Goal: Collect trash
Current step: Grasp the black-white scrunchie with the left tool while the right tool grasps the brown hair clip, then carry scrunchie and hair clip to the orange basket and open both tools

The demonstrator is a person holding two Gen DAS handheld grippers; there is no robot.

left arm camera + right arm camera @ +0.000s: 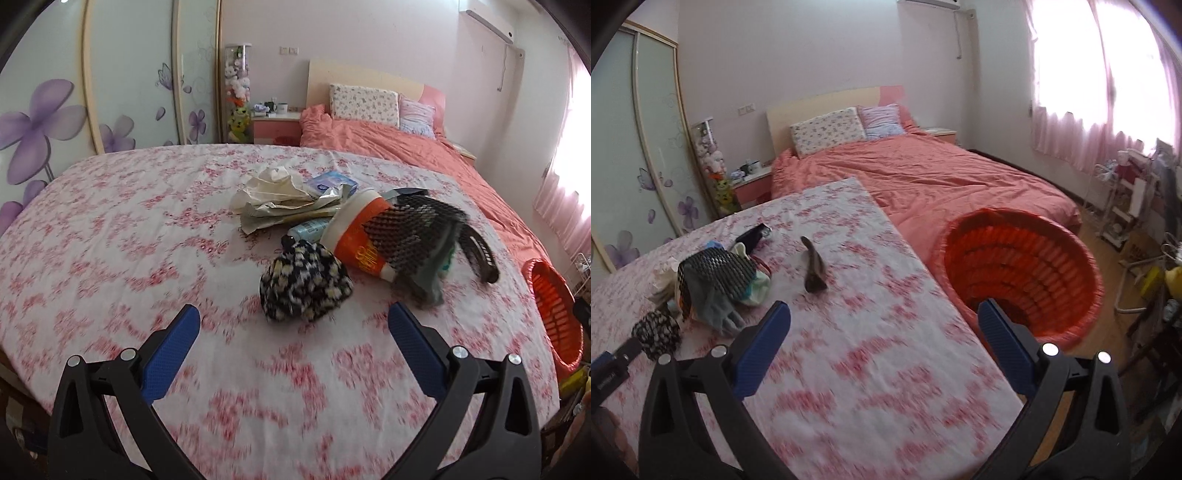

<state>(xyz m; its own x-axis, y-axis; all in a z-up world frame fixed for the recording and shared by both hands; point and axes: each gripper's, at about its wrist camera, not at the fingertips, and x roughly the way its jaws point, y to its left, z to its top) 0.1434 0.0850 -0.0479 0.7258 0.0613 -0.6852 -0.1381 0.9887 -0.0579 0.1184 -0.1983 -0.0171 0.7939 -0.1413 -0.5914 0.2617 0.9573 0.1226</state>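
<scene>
- while both grippers, left and right, hang spread and empty, trash lies piled far on the table.
- orange bin stands right of the table.

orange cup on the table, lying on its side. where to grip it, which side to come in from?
Probably the white rim band at the cup's open end. It lies tilted, rim toward the crumpled wrappers, while black mesh and a grey rag cover the base end. Bring the open left hand-held gripper down from above, fingers spanning the rim, clear of the black-and-white pom-pom.
</scene>
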